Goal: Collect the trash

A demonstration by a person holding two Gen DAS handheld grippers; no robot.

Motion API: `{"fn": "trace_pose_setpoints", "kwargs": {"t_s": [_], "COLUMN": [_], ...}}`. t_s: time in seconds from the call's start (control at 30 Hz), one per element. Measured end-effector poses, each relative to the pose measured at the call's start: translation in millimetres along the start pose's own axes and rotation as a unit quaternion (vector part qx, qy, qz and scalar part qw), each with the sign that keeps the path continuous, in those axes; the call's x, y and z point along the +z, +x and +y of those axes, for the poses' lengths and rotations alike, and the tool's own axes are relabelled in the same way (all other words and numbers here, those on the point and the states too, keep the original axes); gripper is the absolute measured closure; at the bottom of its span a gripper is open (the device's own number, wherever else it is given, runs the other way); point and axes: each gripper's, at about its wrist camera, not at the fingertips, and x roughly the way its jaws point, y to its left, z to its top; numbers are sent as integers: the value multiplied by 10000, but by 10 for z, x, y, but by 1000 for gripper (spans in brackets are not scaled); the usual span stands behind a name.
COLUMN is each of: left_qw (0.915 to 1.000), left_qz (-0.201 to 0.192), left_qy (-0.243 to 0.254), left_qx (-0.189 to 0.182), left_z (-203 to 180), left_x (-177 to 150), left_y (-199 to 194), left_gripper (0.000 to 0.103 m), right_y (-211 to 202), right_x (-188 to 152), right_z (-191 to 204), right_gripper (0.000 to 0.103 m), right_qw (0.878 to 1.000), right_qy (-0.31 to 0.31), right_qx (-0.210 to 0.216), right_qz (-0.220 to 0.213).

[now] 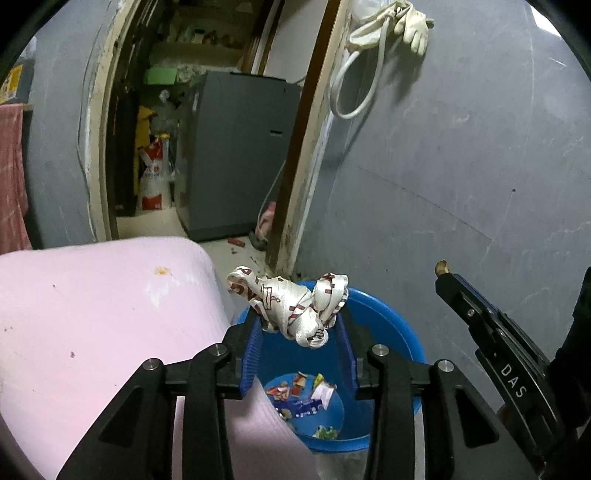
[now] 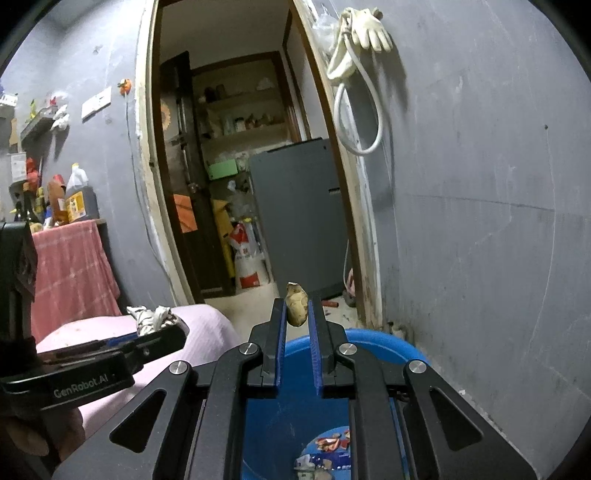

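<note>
My left gripper [image 1: 301, 314] is shut on a crumpled white ribbon with red print [image 1: 295, 310] and holds it above the blue trash bucket [image 1: 384, 325]. Several wrappers [image 1: 303, 395] lie on the bucket's bottom. My right gripper [image 2: 296, 306] is shut on a small tan, peanut-like scrap [image 2: 296, 304], also above the bucket [image 2: 380, 343]. The right gripper shows in the left wrist view [image 1: 443, 271] at the right, with the scrap at its tip. The left gripper shows in the right wrist view [image 2: 162, 332] at the left, with the ribbon [image 2: 151, 317].
A pink covered surface [image 1: 92, 314] lies left of the bucket. A grey wall [image 1: 461, 166] stands behind and right of it. An open doorway [image 2: 236, 184] leads to a room with a grey appliance [image 2: 295, 206]. A cable and glove [image 2: 362, 33] hang on the wall.
</note>
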Motion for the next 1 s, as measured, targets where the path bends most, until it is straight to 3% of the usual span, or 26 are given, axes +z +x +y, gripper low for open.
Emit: {"fn": "trace_pose_setpoints", "kwargs": {"t_s": [0.4,0.53,0.63,0.8,0.9,1.0], "left_qw": [9992,9991,9990,9989,9989,9983], "left_qz": [362,388,397,286,147,-67], "left_qy": [-153,-183,-213,-357,-418,-524], "left_qx": [56,53,59,113,178,243], "left_z": [66,102,119,176,197,256], "left_x": [-68,-86,-85,-76,-65,-43], "left_y": [141,133,128,94,39,-76], "left_gripper": [52,44,42,42,35,28], "right_y": [124,132,122,120,110,66], "right_x": [-61,-63,-60,-51,-38,-20], "right_z": [-91,-113,-120,-129,-127,-113], "right_gripper": [91,79,78,78,77,67], "right_qw": [9991,9988,9988,9988,9990,9993], "right_qy": [166,212,219,222,207,196], "right_qx": [-66,-89,-105,-121,-145,-163], "right_qz": [383,422,416,408,360,278]}}
